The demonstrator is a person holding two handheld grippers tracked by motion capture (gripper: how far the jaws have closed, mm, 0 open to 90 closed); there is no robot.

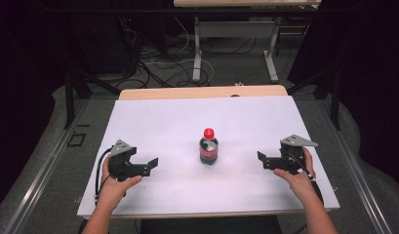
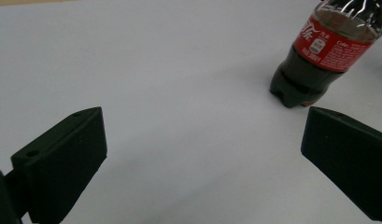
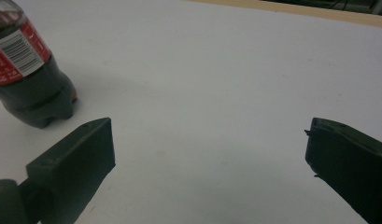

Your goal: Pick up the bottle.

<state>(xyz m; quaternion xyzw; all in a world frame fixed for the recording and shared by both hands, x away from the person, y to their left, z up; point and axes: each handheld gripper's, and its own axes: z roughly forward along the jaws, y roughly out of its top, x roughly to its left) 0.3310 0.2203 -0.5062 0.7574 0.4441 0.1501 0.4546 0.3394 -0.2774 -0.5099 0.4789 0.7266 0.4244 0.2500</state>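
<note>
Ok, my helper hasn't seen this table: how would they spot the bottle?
Find the white sheet covering the table. At its middle, between the two hand-held tools, the bottle stands upright. It has a red cap, a red label and dark drink.

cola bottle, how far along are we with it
Nothing looks done yet: the cola bottle stands upright on the white table, its red cap on. In hand: the left tool and right tool sit on either side of it, both with jaws wide open and empty, apart from the bottle. Closing in, gripping and handling the bottle are all left.
</note>
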